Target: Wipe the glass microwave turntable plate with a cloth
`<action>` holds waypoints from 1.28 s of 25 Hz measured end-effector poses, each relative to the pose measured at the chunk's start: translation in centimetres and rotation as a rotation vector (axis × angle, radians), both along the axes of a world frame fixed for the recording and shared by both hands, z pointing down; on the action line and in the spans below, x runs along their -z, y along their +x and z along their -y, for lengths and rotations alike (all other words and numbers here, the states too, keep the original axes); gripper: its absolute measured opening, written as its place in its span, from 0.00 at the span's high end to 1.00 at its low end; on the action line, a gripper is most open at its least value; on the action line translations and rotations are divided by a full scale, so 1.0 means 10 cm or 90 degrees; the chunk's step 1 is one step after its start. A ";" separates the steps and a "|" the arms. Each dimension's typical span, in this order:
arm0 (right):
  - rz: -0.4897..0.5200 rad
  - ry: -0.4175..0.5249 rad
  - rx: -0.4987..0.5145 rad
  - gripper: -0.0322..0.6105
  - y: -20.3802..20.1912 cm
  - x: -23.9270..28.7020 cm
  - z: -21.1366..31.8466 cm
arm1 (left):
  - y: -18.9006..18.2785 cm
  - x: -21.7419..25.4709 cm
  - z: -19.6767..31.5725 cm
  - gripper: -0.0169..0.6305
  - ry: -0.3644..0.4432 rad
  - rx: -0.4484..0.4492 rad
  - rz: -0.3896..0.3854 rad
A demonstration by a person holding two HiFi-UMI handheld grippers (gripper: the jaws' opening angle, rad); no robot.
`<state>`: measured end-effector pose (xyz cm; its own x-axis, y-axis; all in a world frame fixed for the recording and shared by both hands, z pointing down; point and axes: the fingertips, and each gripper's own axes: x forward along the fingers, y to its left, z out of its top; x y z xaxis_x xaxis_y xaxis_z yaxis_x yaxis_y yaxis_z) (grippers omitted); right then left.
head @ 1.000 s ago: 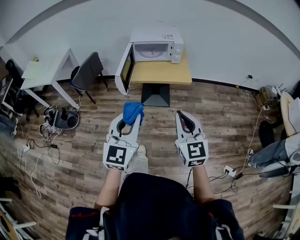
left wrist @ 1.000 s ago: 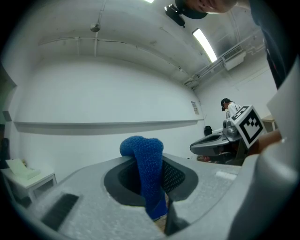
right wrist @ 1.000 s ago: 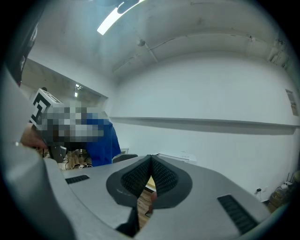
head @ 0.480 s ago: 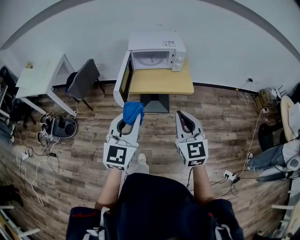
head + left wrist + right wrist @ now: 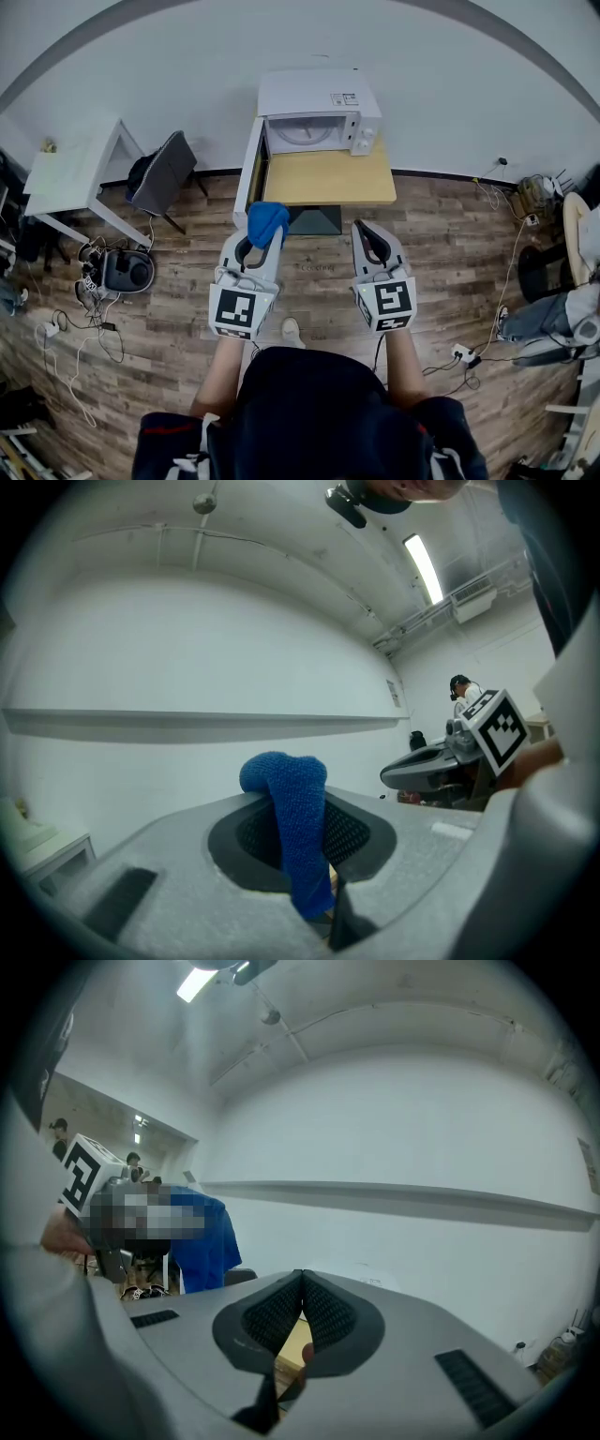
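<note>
Head view, grippers: left gripper [image 5: 259, 244] and right gripper [image 5: 367, 230] are held side by side over the wooden floor [image 5: 450, 281], both pointing far toward the microwave [image 5: 319, 108]; a blue cloth [image 5: 265, 223] bunches at the left one's tips
Head view, task's thing: glass turntable plate [image 5: 306, 134] lies inside the microwave cavity; the door [image 5: 247, 171] hangs open to the left; the microwave stands at the far edge of a wooden tabletop [image 5: 328, 178], which is otherwise bare
Head view, surroundings: dark chair [image 5: 161, 173] and white table [image 5: 70, 173] stand far left; cables trail over the floor on both sides
Left gripper view: jaws are closed on the cloth; it is pinched between the pads, its bunched end humps over the tips and a strip hangs down the gap; pale wall beyond; the right gripper shows at the right edge
Right gripper view: jaws are closed pad to pad with nothing between them; a sliver of the tabletop shows under the pads; the cloth shows at the left
Done so far: cloth is in hand and the door is open, so the plate is reachable
Left to do: all the wiping, by my reading; the cloth is well apart from the plate and the grippers are short of the tabletop's near edge; the approach comes first, then cloth on glass, perhaps with the empty right gripper steadying or lifting out the plate
</note>
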<state>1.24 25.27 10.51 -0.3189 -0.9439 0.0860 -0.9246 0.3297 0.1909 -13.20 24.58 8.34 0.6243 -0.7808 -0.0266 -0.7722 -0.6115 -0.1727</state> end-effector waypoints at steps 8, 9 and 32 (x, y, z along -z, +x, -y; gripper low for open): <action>-0.001 0.000 -0.017 0.94 -0.20 -0.04 0.54 | -0.18 -0.05 0.56 0.89 -0.002 -0.016 0.006; 0.000 -0.001 -0.018 0.94 -0.22 -0.05 0.60 | -0.20 -0.06 0.62 0.89 -0.003 -0.017 0.005; -0.027 -0.049 0.002 0.94 -0.11 -0.40 1.60 | 0.08 -0.44 1.55 0.89 -0.049 -0.025 0.030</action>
